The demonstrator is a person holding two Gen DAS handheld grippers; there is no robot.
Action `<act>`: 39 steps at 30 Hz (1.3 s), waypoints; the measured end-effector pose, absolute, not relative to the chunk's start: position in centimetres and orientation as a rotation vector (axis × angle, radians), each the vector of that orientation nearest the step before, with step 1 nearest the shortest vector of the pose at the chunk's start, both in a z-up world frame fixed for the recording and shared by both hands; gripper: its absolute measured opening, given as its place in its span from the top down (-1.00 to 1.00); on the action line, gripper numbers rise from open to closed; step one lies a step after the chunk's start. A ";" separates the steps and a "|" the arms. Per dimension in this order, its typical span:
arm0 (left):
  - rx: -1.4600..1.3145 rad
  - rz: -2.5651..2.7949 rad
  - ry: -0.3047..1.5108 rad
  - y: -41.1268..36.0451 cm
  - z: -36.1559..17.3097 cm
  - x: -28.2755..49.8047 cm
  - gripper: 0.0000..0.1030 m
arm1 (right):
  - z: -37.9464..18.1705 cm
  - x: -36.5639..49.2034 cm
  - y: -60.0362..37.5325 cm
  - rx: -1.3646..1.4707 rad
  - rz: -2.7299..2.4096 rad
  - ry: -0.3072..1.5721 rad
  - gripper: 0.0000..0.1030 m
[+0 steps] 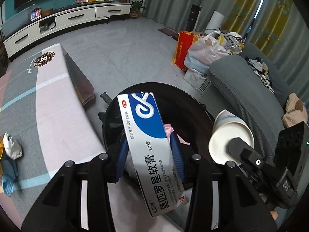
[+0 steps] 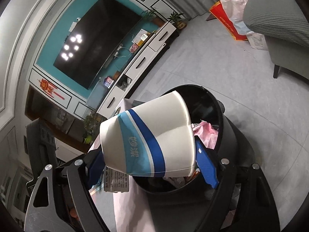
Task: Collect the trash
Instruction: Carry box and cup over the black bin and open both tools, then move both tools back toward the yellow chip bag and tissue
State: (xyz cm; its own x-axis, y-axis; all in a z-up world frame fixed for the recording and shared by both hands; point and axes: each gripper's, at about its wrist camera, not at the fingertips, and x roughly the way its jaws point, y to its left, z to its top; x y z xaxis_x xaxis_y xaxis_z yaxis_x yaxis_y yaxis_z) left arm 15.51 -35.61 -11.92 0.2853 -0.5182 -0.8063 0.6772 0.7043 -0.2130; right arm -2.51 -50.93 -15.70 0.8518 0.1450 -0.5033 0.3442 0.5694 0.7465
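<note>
- Your left gripper [image 1: 148,154] is squeezed tight on a long white and blue box [image 1: 146,141]. The blue fingers [image 1: 176,152] press its two long sides near the middle of the left view.
- The box sticks up and forward, over the open black bin [image 1: 193,104] in the center of that view. Its low end hangs back toward you, over the pink cloth. If you let go now, the box could tip backward and land outside the bin.
- Your right gripper [image 2: 152,160] is pinched on a paper cup [image 2: 148,137]. The cup is squashed, with a fold down its side, in the middle of the right view.
- The cup lies tilted with its open mouth toward the upper right, half over the bin [image 2: 227,135]. Its bottom end hangs out past the rim at lower left, so it could bounce off the rim and fall on the floor.
- The two grippers are very near each other over the bin, so they could bump.
- The bin already holds pink trash [image 2: 207,135] at its right side. New trash may slide off it.
- A white crumpled tissue [image 1: 12,148] at the far left of the left view is not yet picked up.
</note>
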 end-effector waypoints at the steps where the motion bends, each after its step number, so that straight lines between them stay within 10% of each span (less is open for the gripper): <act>1: 0.188 -0.802 1.000 -36.0 -12.2 15.7 0.14 | -15.7 -2.3 -51.0 0.968 -0.131 0.567 -0.60; 24: 0.190 -0.717 0.910 -26.4 -11.1 11.6 -0.69 | -14.5 -3.1 -48.8 0.883 -0.160 0.637 -0.78; 39: -0.046 -0.328 1.032 -4.8 -11.9 9.0 -0.71 | -9.9 -2.5 -36.9 0.522 -0.003 0.763 -0.78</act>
State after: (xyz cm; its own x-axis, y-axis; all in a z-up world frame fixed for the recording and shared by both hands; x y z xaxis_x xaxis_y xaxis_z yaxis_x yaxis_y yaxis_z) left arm 8.98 -4.83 -11.89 0.4685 -0.2890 -0.8349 0.2464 0.9502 -0.1906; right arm -2.50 -36.91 -9.89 0.7293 0.1826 -0.6594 0.1880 0.8732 0.4497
